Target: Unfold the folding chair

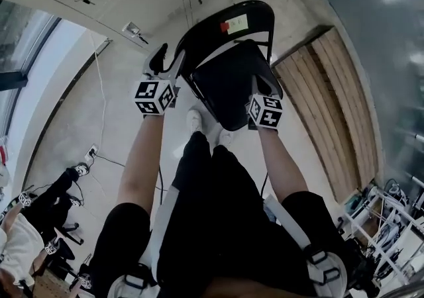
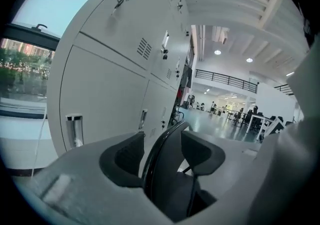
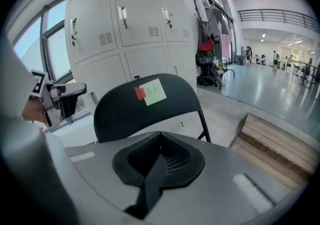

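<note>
Forearms (image 1: 141,157) outstretched: left hand-held gripper (image 1: 167,63) released astride folding chair (image 1: 228,81) rim at 9 o'clock, right hand-held gripper (image 1: 260,85) clenched empty; backrest sticker (image 1: 234,24) illegible.

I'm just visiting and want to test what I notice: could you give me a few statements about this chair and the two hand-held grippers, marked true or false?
1. The chair is black. True.
2. The right gripper has its jaws wide apart. False: they are shut, with nothing between them.
3. The edge of the backrest stands between the open jaws of the left gripper. True.
4. A blue sticker is on the backrest. False: it bears a red note and a pale note.
</note>
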A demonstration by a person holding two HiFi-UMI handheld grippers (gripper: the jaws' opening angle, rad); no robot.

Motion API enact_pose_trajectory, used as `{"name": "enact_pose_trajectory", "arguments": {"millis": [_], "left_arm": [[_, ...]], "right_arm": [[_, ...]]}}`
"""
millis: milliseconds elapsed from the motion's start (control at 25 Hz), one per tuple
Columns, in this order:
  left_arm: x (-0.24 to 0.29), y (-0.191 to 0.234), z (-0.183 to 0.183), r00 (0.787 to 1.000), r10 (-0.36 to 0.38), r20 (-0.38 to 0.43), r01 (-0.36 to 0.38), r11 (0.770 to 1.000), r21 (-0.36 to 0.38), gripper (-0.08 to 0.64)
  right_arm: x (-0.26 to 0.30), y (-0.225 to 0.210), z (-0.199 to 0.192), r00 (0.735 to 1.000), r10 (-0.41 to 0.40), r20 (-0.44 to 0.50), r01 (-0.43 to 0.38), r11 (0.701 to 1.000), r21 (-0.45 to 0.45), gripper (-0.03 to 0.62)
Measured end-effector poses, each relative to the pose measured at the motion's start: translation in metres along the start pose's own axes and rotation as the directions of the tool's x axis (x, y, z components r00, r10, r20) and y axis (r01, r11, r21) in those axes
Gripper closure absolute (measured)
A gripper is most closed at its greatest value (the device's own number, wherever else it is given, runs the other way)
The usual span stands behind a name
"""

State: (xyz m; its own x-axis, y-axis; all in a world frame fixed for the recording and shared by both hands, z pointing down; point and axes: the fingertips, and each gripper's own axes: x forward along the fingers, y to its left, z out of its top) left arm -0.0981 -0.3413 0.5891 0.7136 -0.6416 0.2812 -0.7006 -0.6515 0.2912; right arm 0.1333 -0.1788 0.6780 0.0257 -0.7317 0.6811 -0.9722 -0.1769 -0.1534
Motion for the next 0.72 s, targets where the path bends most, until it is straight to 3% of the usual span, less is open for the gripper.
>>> {"name": "enact_pose_trajectory", "arguments": {"millis": [160,320,480,720], "left_arm": [[-0.016,-0.021,0.031,0.998,-0.042,0.041,0.041,0.999,0.014,0.329],[-0.037,-0.033,0.056,0.994,-0.06,0.096,0.056,0.997,0.045,0.444],[-0.066,-0.037,0.081,0.986,-0.019,0.165,0.009,0.998,0.059,0.555],[-0.098,-0.074,0.091,0.978,0.026,0.208,-0.04,0.997,0.063,0.558]], "right_arm": [[-0.012,0.026,0.056,0.994,0.041,0.103,-0.044,0.999,0.027,0.586],[-0.034,0.056,0.116,0.964,0.134,0.232,-0.132,0.991,-0.023,0.586],[-0.058,0.076,0.155,0.925,0.199,0.324,-0.179,0.98,-0.091,0.588],[-0.09,0.084,0.176,0.869,0.342,0.358,-0.314,0.94,-0.135,0.588]]}}
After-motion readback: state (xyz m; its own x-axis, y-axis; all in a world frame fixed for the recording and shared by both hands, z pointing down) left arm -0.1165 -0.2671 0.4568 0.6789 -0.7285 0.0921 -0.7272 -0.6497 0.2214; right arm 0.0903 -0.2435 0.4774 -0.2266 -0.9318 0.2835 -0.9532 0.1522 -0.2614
